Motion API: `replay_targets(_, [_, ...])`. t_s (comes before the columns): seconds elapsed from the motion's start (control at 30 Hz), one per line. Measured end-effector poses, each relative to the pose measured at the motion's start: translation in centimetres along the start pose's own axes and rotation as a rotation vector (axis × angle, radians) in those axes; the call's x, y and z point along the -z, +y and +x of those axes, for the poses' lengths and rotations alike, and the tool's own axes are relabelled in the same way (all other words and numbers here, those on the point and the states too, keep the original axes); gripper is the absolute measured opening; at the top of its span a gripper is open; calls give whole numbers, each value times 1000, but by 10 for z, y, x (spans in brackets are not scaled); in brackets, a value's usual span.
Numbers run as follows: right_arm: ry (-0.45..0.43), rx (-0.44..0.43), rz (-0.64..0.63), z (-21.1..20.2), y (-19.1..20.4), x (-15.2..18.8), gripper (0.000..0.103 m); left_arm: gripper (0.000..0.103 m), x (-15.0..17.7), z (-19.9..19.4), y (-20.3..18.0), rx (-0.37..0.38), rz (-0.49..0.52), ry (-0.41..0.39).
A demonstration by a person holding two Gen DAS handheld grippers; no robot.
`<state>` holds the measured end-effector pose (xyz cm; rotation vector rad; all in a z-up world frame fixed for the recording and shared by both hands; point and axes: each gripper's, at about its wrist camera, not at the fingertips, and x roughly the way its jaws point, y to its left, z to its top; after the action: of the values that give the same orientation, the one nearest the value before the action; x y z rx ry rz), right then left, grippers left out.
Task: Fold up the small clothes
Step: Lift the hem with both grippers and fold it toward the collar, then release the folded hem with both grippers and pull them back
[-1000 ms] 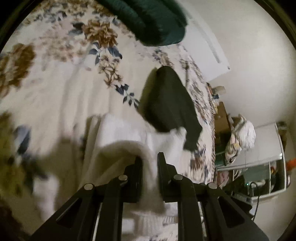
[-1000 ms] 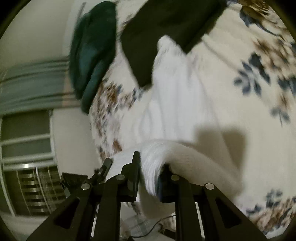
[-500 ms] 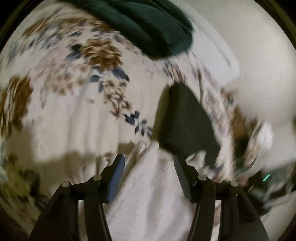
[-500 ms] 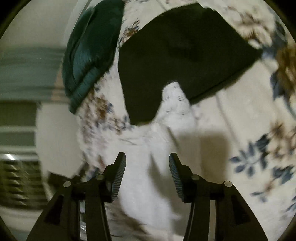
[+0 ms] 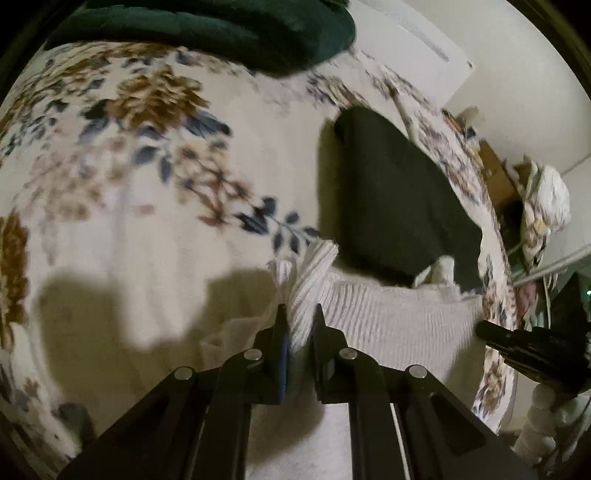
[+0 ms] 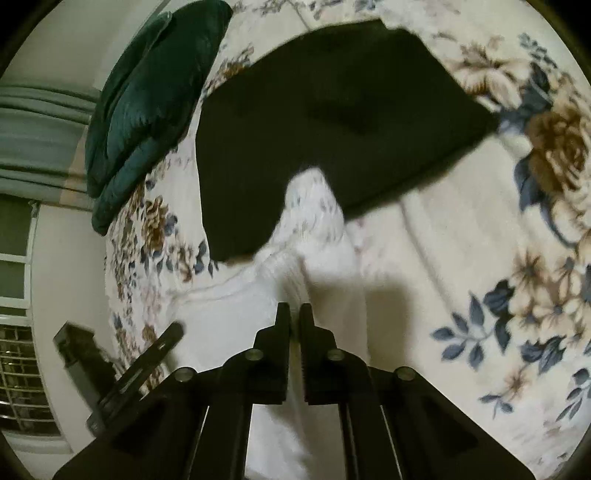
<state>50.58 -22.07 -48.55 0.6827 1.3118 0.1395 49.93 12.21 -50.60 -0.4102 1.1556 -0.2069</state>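
We work on a bed covered by a cream floral bedspread (image 5: pixel 147 192), our landmark. At its far edge sits a dark green plush cushion (image 5: pixel 229 26). Nearer the middle of the bedspread lies a black, flat-folded garment (image 6: pixel 332 122), apparently already done. Overlapping the black garment's near edge, the white ribbed knit garment (image 5: pixel 388 314) spreads across the bedspread toward us; this is the piece we are folding.

Our left gripper (image 5: pixel 299 317) is narrowed onto a bunched corner of the white knit, pinching it. Our right gripper (image 6: pixel 294 314) is closed almost completely on a thin ridge of the same fabric.

We judge this to be the start of a fold, with both corners caught. To do it well, we should lift both corners evenly, keep the edge between them taut so the knit does not sag, draw it clear of the black garment, and lay it squarely over itself before releasing.
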Motion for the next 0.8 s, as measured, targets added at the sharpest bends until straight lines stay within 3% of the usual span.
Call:
replay_targets(0.2, [-20, 108, -2, 17, 6, -30, 4, 9, -18, 27, 28, 14, -58, 60])
replay_targets(0.37, [22, 233, -48, 43, 7, -33, 4, 12, -18, 50, 17, -33, 6, 118])
replay_targets(0.8, [37, 262, -59, 40, 8, -26, 5, 15, -13, 41, 7, -97, 48, 99])
